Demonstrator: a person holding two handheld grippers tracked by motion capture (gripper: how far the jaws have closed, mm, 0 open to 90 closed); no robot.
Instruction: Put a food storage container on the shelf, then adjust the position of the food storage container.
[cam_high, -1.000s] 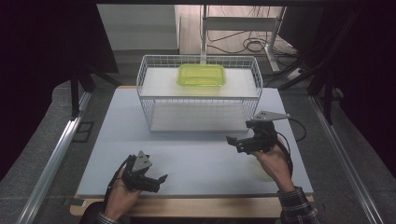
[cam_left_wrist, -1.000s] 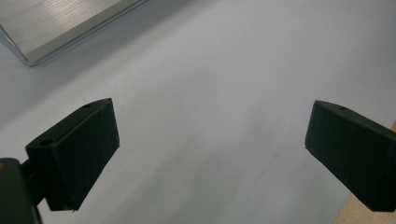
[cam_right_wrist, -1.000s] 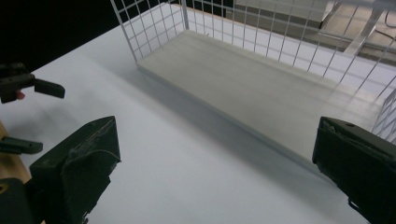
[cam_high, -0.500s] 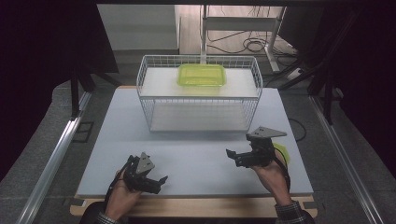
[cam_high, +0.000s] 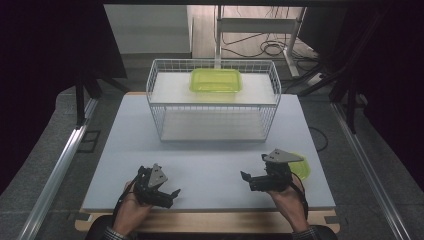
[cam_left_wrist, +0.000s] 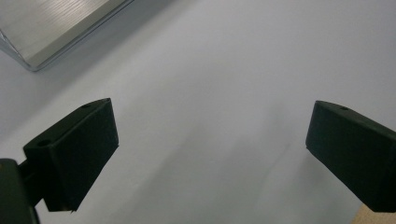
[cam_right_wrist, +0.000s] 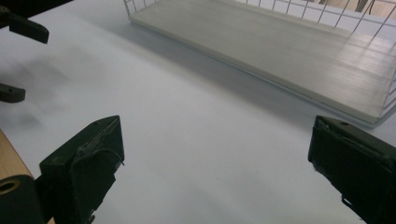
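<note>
Resting low near the worktop's (cam_high: 210, 165) front edge, left claw (cam_high: 167, 192) and right claw (cam_high: 250, 180) both wide, empty. Green lid (cam_high: 301, 167) just behind right claw; matching green container (cam_high: 216, 80) atop wire basket (cam_high: 212, 107), well apart. Risk: nudging lid off the edge, or snagging wires.

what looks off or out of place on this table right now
Little stands out. One yellow-green lid lies flat on the table by the right gripper, partly hidden behind it, apart from the matching container on the wire rack's top shelf. Nothing looks spilled or damaged. Both grippers, left included, are open and hold nothing.
</note>
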